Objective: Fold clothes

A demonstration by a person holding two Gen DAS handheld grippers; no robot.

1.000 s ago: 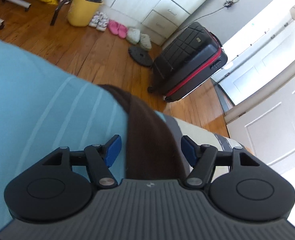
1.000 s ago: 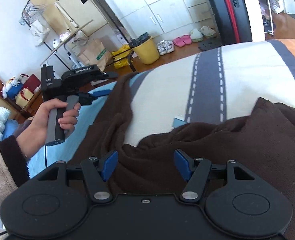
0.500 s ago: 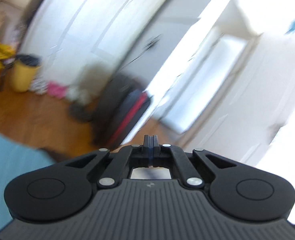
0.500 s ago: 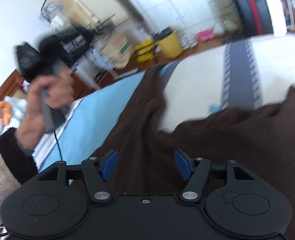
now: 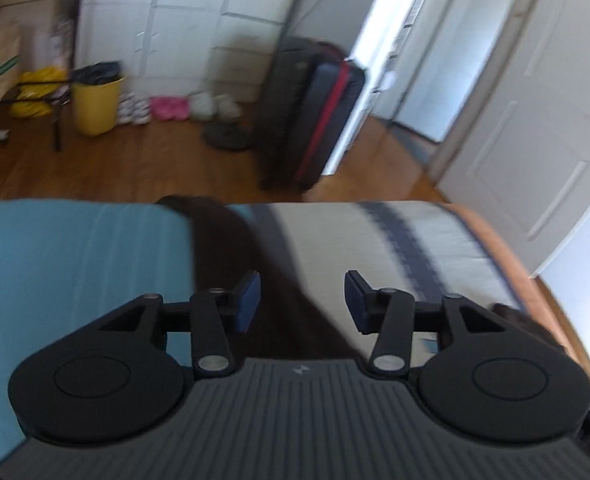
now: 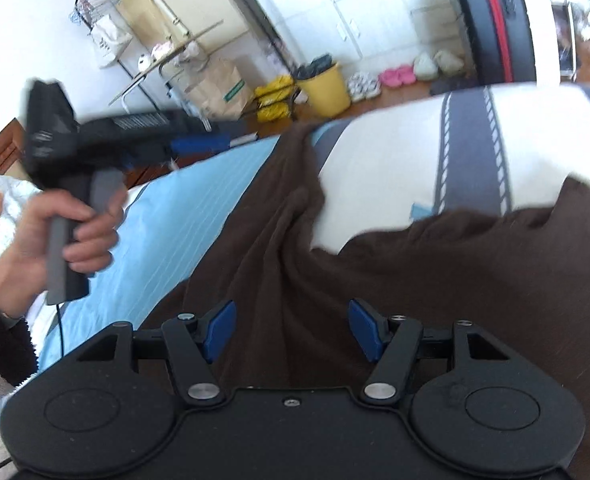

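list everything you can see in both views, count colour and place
garment: 1, dark brown, spread over the bed
sheet: 1, light blue, bed's left side
cover: 1, cream with grey stripe, bed's right side
suitcase: 1, black with red stripe, upright by the doorway
bin: 1, yellow, on the floor by the cupboards
slippers: 1 pair, pink, on the floor beside the bin
paper bag: 1, brown, under the rack
left gripper: black with blue pads, jaws just opening, nothing gripped
right gripper: black with blue pads, open above the garment
left hand: holds the left gripper's handle
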